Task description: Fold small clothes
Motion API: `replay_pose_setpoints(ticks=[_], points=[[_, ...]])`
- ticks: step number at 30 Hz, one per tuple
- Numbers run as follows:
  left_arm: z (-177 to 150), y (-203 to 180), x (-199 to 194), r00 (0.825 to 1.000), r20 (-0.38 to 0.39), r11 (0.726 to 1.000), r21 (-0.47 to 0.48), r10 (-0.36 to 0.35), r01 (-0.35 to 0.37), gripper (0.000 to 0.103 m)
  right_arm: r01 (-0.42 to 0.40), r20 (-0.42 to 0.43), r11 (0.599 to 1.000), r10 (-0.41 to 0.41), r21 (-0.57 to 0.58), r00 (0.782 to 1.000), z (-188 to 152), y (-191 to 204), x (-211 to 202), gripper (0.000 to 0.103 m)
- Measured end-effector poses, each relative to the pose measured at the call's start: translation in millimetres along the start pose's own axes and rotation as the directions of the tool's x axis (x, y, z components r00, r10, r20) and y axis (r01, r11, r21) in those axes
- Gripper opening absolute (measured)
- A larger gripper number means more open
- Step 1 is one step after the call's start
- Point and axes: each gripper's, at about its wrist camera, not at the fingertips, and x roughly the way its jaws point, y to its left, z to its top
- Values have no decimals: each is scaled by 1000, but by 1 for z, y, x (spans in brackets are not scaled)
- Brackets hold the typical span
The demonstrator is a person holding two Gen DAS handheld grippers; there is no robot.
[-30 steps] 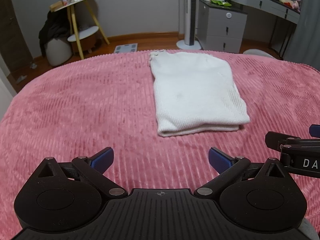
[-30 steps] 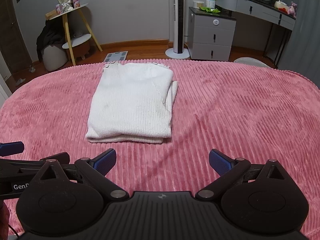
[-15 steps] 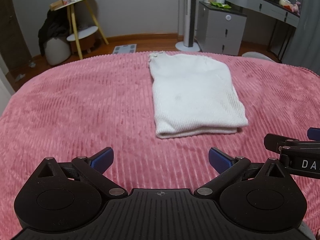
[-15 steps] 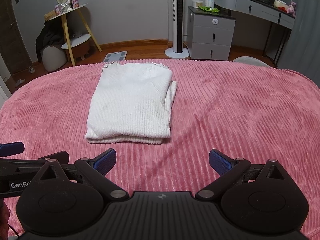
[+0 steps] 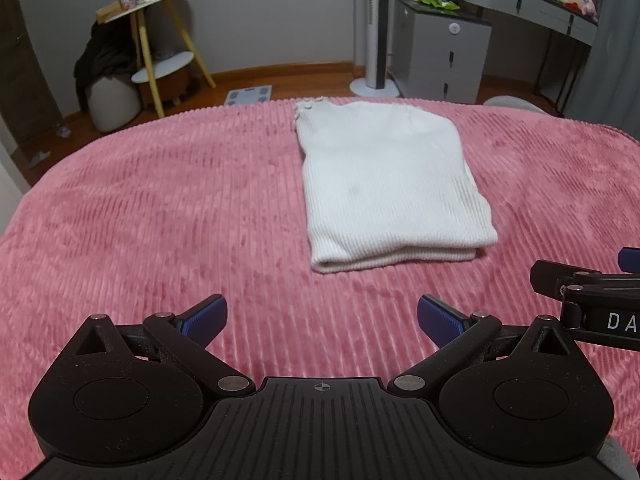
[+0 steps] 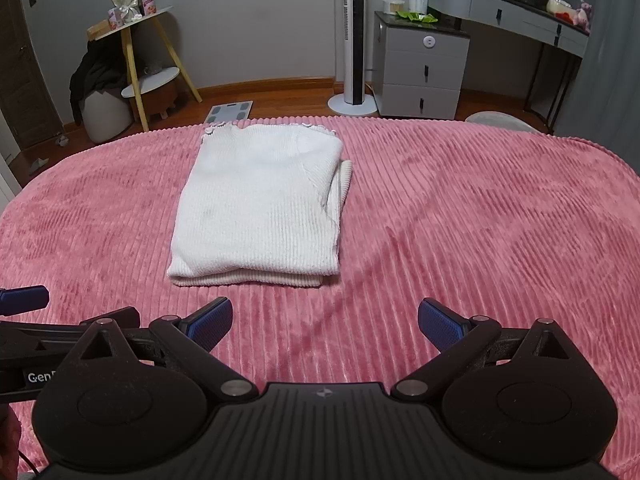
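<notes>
A white ribbed knit garment [image 5: 384, 184] lies folded into a neat rectangle on the pink corduroy bed cover [image 5: 160, 208]; it also shows in the right wrist view [image 6: 260, 204]. My left gripper [image 5: 322, 318] is open and empty, low over the cover, short of the garment's near folded edge. My right gripper [image 6: 325, 320] is open and empty too, just to the right of the garment's near edge. Each gripper shows at the edge of the other's view.
Beyond the bed's far edge [image 6: 400, 118] stand a tower fan [image 6: 354, 36], a grey drawer unit [image 6: 422, 68], a dressing table [image 6: 520, 8], a yellow-legged side table [image 6: 136, 52] and a scale on the wooden floor [image 6: 231, 111].
Both grippers have drawn back slightly toward me, so the garment sits a little farther away in both views. The jaws stay open and the garment lies unchanged.
</notes>
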Motion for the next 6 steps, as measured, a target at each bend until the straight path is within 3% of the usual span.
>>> replay_pose_setpoints(ticks=[6], points=[[-1, 0, 1, 1000, -4, 1000, 6, -3, 3, 103, 2, -1, 1000, -2, 3, 1000, -1, -1, 0, 99]])
